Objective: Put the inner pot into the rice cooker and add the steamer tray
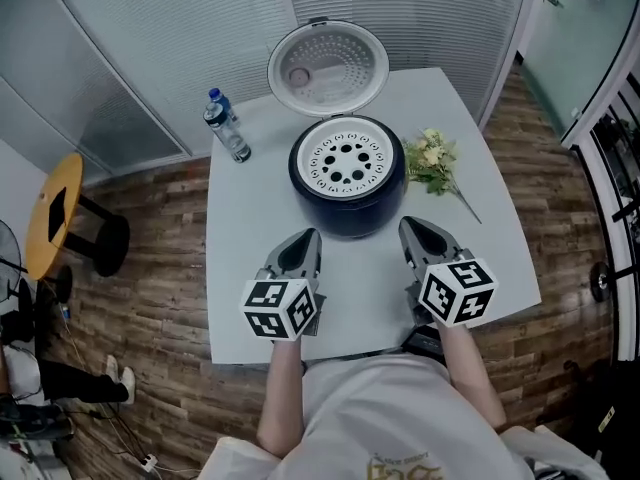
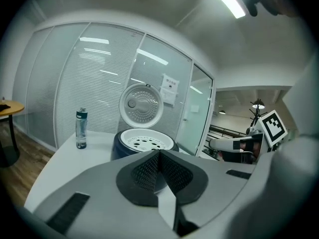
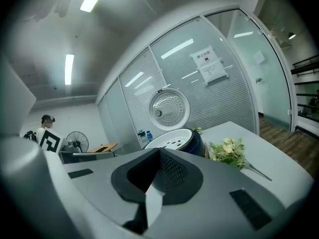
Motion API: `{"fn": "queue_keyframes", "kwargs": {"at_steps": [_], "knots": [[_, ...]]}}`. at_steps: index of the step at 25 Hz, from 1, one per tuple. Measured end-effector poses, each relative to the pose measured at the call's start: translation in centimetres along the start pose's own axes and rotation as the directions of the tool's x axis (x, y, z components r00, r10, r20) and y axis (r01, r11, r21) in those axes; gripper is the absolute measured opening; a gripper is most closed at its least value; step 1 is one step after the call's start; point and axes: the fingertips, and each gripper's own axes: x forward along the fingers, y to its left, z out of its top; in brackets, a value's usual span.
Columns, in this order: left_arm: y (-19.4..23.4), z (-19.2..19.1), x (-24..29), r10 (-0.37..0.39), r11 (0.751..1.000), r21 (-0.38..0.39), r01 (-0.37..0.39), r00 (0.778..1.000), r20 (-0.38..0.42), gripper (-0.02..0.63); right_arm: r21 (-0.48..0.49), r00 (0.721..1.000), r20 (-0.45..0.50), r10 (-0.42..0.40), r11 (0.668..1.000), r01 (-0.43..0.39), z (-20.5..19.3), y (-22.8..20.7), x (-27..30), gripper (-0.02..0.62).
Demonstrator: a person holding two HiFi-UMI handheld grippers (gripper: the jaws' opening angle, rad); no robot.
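Note:
The dark blue rice cooker stands in the middle of the white table, its round lid swung up behind it. A white steamer tray with round holes sits in its mouth; the inner pot is hidden under it. My left gripper is in front of the cooker on the left, shut and empty. Shut and empty as well, my right gripper is on the right. Neither touches the cooker. The left gripper view shows the cooker with the tray beyond the closed jaws; the right gripper view shows the tray too.
A water bottle with a blue cap stands at the table's back left. A sprig of pale flowers lies right of the cooker. A round yellow stool is on the wooden floor to the left. Glass walls with blinds stand behind the table.

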Motion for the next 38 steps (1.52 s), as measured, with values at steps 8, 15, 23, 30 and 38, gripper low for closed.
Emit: {"fn": "queue_keyframes", "kwargs": {"at_steps": [8,15,23,30,38], "knots": [[-0.2,0.2,-0.8,0.01,1.0,-0.022,-0.009,1.0,0.018,0.009,-0.057,0.998,-0.026,0.061,0.996,-0.062,-0.2,1.4,-0.2,0.017],[-0.5,0.0,-0.7,0.006,1.0,-0.021,-0.006,1.0,0.013,0.009,-0.068,0.998,-0.041,0.044,0.997,-0.047,-0.5,0.8,-0.4,0.015],[-0.6,0.0,-0.7,0.004,1.0,-0.031,-0.004,1.0,0.014,0.009,-0.066,0.998,-0.046,0.048,0.997,-0.051,-0.5,0.6,-0.5,0.015],[-0.6,-0.5,-0.9,0.001,0.999,-0.045,-0.001,1.0,0.003,0.009,-0.076,0.997,-0.059,0.05,0.996,-0.055,-0.7,0.8,-0.5,0.015],[-1.6,-1.1,-1.0,-0.029,0.999,-0.024,0.029,0.999,-0.014,0.009,-0.084,0.997,-0.061,0.044,0.995,-0.049,-1.0,0.2,-1.3,0.015]]}}
